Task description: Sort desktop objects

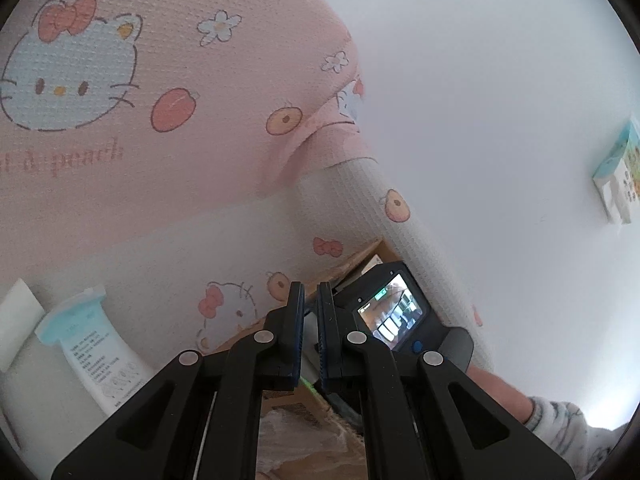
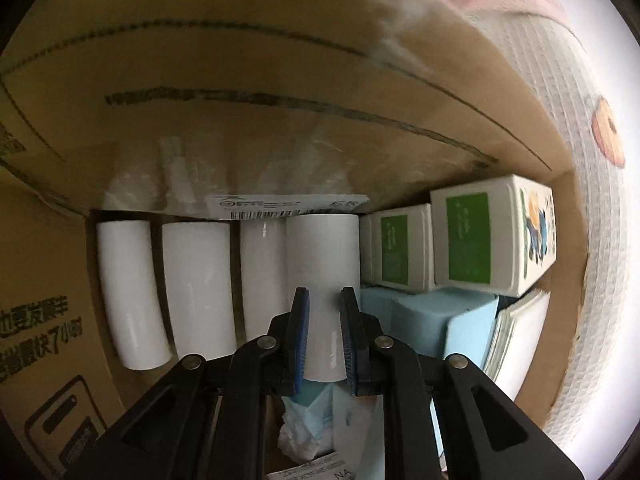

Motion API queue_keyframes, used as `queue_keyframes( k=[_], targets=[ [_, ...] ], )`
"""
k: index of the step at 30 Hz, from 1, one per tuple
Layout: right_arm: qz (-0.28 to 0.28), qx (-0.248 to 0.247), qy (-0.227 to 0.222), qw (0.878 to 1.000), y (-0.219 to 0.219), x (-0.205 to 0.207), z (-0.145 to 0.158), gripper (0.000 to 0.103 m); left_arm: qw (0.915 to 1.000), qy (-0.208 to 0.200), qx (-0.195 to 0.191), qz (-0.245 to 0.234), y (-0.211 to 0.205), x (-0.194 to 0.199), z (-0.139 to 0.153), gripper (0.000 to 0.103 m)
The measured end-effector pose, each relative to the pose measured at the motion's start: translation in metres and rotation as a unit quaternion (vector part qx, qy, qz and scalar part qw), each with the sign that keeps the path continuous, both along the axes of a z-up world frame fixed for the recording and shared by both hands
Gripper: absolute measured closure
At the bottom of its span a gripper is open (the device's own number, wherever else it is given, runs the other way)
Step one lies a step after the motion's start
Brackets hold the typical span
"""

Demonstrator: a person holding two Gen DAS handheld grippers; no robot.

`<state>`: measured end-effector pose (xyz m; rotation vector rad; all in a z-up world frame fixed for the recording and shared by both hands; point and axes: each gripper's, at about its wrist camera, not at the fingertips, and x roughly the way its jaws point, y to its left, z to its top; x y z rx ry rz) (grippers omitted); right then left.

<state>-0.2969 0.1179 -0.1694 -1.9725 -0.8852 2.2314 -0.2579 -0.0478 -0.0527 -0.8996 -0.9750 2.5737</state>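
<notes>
In the right wrist view my right gripper (image 2: 324, 336) is shut on a white roll (image 2: 322, 256), pointing down into a cardboard box (image 2: 248, 80). The held roll stands at the right end of a row of three other white rolls (image 2: 196, 284) along the box's far wall. In the left wrist view my left gripper (image 1: 310, 320) is shut with nothing between its fingers. It hovers over the box's edge (image 1: 356, 258), just behind the right gripper's body with its small lit screen (image 1: 394, 316).
Two white boxes with green labels (image 2: 468, 236) and pale blue packs (image 2: 448, 320) fill the box's right side. A person in pink patterned clothes (image 1: 160, 92) stands close. A white pouch with a blue top (image 1: 92, 352) is at left, a small carton (image 1: 618, 176) far right on the white surface.
</notes>
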Motion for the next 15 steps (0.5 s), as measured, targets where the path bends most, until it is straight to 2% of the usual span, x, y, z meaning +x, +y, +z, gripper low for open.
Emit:
queue_keyframes(
  k=[2,5,9,15],
  targets=[
    [0.005,0.002,-0.009,1.000,-0.001,-0.003,-0.001,0.090,1.0000,-0.004,-0.008,0.005,0.000,0.000,0.000,0.098],
    [0.019,0.015,-0.028,0.999,-0.006,-0.006,-0.004,0.090,0.9999,-0.008,0.012,-0.001,-0.002,0.000,-0.002,0.098],
    [0.048,0.058,-0.039,0.996,-0.018,-0.008,-0.015,0.090,1.0000,-0.009,0.002,0.000,0.002,0.000,0.000,0.098],
    [0.074,0.088,-0.044,0.992,-0.025,-0.001,-0.022,0.088,0.9998,-0.017,-0.011,-0.006,0.007,-0.001,0.002,0.098]
  ],
)
